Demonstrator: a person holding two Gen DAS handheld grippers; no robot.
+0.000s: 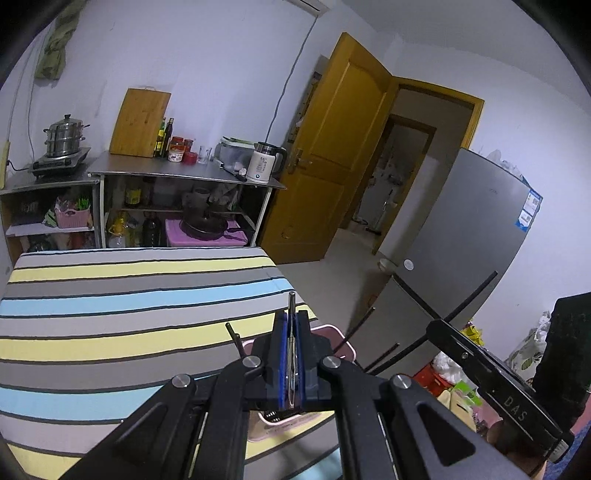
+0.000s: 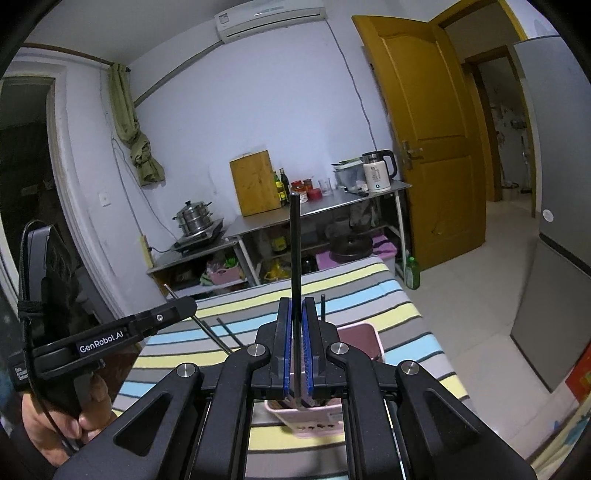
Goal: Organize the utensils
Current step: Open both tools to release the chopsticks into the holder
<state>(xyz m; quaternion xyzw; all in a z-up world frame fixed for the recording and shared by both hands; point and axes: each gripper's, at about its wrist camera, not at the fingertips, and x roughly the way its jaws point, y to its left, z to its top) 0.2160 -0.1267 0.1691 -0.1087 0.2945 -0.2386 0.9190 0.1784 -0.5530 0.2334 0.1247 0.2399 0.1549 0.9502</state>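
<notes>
Above the pink utensil holder [image 2: 360,341] near the striped table's [image 1: 110,332] right edge, the left gripper [image 1: 291,325] pinches a metal utensil [image 1: 291,314], the right gripper [image 2: 296,314] a black chopstick [image 2: 295,251]; either thin piece could pivot, missing the holder.

A small room with a kitchen corner beyond a striped cloth

A striped cloth [image 1: 140,314] in grey, yellow and blue covers the near surface. Behind it a steel table [image 1: 177,171] carries a wooden cutting board [image 1: 140,122] leaning on the wall, bottles and jars, and a white kettle [image 1: 263,162]; a stacked steamer pot [image 1: 65,134] sits on a cooker to its left (on a lower shelf unit). The yellow-brown door [image 2: 428,147] stands open, a grey fridge [image 1: 469,236] beside it, an air conditioner [image 2: 269,16] high up.
</notes>
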